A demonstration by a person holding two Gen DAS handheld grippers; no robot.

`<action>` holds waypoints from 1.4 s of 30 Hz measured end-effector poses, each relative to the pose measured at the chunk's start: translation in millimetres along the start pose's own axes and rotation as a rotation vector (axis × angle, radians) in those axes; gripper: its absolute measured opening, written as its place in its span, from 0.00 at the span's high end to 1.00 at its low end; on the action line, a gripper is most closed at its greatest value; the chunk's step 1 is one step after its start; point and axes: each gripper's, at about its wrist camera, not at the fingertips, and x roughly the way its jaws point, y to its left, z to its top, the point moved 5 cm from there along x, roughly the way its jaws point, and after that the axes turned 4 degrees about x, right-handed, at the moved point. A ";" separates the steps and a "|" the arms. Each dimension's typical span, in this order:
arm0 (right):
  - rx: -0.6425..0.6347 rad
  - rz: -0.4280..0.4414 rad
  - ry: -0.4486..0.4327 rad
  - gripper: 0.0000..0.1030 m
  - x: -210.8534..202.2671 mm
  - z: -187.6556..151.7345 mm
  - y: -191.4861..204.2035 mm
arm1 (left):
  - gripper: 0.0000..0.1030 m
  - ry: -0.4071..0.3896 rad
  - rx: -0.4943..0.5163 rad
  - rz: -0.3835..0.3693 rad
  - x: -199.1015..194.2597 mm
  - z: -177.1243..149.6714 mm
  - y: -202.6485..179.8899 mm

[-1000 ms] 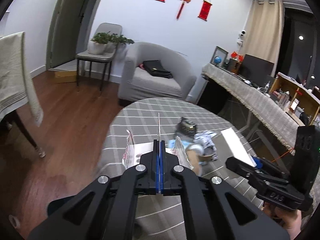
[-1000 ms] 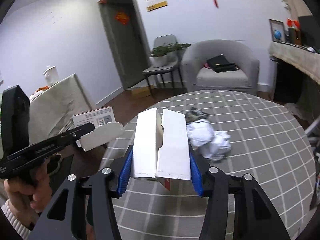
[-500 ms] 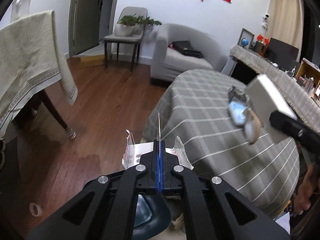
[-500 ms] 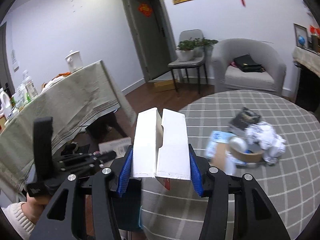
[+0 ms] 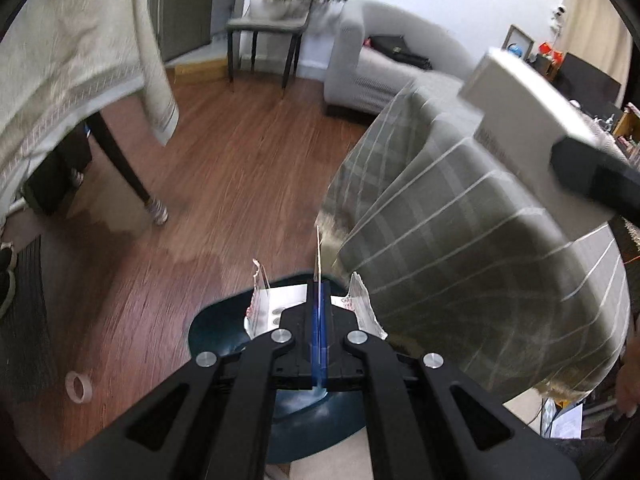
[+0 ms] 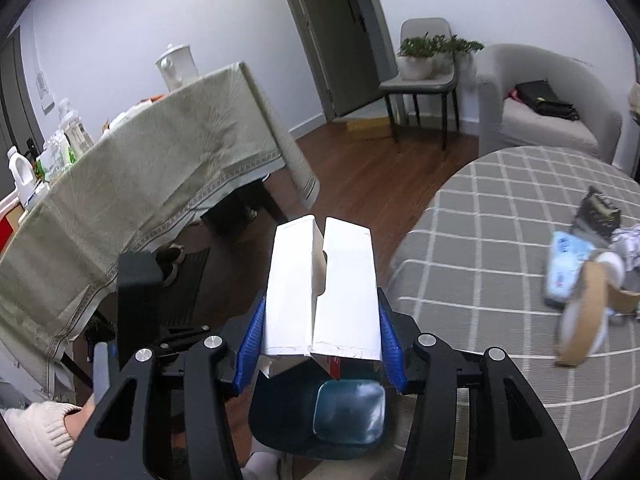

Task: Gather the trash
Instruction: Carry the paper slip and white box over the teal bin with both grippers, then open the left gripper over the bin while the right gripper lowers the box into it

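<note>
My left gripper (image 5: 319,300) is shut on a torn piece of white card packaging (image 5: 262,300), held over a dark teal trash bin (image 5: 224,332) on the floor. My right gripper (image 6: 322,320) is shut on a white cardboard box (image 6: 324,280), held above the same bin (image 6: 348,412). The box and right gripper also show in the left wrist view (image 5: 520,96) at the upper right. More trash lies on the round checked table (image 6: 500,240): a tape roll (image 6: 584,312), a blue packet (image 6: 564,268), a dark wrapper (image 6: 598,216) and crumpled paper (image 6: 628,244).
A table with a beige cloth (image 6: 140,184) stands to the left, a grey chair with plants (image 6: 424,68) and a grey armchair (image 6: 548,100) behind. A small tape ring (image 5: 79,385) lies on the wooden floor (image 5: 220,168).
Both grippers have swung left and down, off the round table, and now hang over the teal bin on the floor. Each still holds its piece.
</note>
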 end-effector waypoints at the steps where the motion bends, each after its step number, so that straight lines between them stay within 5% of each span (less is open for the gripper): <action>1: -0.001 -0.002 0.011 0.50 4.2 -1.3 2.3 | 0.99 0.026 -0.011 0.002 6.1 -6.6 5.8; 22: -0.009 -0.023 0.220 0.50 81.8 -33.8 24.5 | 0.98 0.305 -0.067 0.010 69.2 -81.6 55.0; 24: -0.014 -0.023 0.243 0.50 88.7 -38.9 26.4 | 0.92 0.311 -0.074 -0.002 70.0 -83.0 57.5; 35: -0.022 -0.046 0.303 0.50 107.6 -53.8 24.8 | 0.53 0.204 -0.086 0.026 45.1 -64.2 68.5; 42: -0.012 -0.066 0.342 0.50 122.6 -66.8 16.9 | 0.45 0.098 -0.151 0.048 17.6 -42.6 84.3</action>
